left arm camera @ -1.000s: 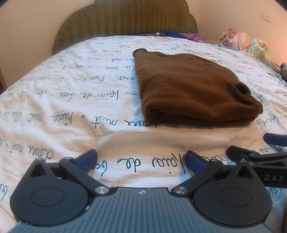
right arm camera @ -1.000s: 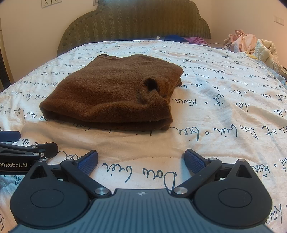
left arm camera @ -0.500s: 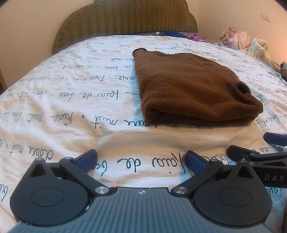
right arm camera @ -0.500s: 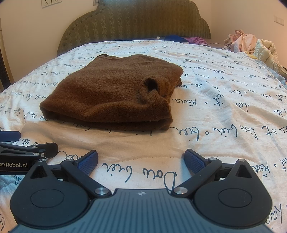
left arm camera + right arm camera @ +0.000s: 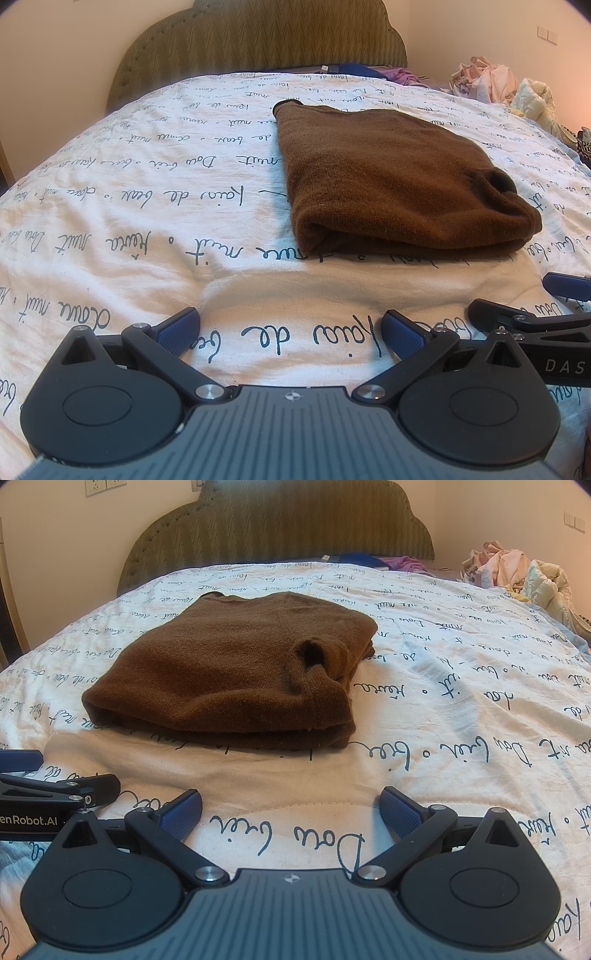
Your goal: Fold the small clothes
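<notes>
Hand-held gripper (image 5: pixel 290 332) spread; brown garment (image 5: pixel 395 181) folded.

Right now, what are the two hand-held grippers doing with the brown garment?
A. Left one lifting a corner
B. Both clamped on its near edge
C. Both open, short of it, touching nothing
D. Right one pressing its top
C: the left hand-held gripper and right hand-held gripper sit open over the bedspread, with the folded brown garment lying untouched ahead.

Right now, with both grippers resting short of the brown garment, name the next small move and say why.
Probably hold back: the brown garment already lies folded in a flat stack on the bedspread. The left hand-held gripper and right hand-held gripper are both open, empty and apart from it. If anything, tuck the bulging cuff flat.
</notes>
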### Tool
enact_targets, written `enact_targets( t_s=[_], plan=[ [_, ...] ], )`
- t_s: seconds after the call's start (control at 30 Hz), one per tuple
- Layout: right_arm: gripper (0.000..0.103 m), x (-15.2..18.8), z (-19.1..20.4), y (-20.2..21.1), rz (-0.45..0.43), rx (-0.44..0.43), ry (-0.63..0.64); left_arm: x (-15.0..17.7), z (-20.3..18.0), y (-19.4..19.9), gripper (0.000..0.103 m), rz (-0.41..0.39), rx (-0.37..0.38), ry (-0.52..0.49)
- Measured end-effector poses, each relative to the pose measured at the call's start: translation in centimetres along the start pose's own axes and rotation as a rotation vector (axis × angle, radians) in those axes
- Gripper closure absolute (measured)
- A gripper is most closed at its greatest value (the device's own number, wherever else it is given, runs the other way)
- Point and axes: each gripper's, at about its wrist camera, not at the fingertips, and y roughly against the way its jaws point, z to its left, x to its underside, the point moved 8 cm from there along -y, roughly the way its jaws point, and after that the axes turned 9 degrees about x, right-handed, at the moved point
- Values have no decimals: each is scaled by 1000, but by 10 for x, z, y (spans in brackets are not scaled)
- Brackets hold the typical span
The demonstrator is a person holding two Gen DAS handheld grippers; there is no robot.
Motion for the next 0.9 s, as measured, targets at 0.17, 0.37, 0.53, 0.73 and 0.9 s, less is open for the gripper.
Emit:
enact_targets(
  t_s=[0.17,0.37,0.53,0.73,0.9],
  plan=[
    [0,0,0,0,0,0,0,0,0,0,0,0,0,0],
    [0,0,0,0,0,0,0,0,0,0,0,0,0,0],
    [0,0,0,0,0,0,0,0,0,0,0,-1,0,0],
    [0,0,0,0,0,5,8,-2,2,1,0,-11,20,12],
    [0,0,0,0,0,5,7,-1,1,1,0,-8,13,9]
  ],
)
